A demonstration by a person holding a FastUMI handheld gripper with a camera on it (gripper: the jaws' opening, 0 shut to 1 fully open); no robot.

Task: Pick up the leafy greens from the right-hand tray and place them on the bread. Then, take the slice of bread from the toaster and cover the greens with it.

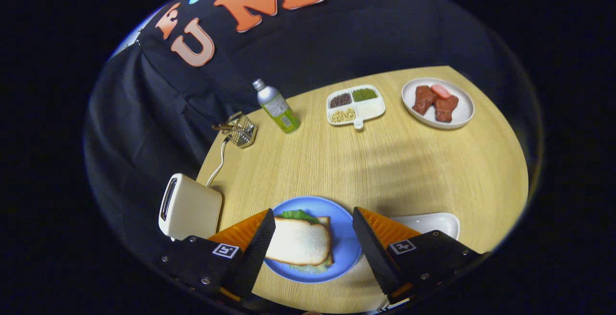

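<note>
The gripper (313,231) is spread wide and holds nothing. Between its fingers lies a slice of bread (299,241), pale and soft with a brown crust. It sits on top of leafy greens (298,215), which peek out in frilly edges, all on a round blue plate (344,238). A smooth cream toaster (188,206) stands just beside the plate. A white tray (433,221) sits on the other side. The wooden counter (399,166) also carries a green bottle (278,107); its label is too small to read.
</note>
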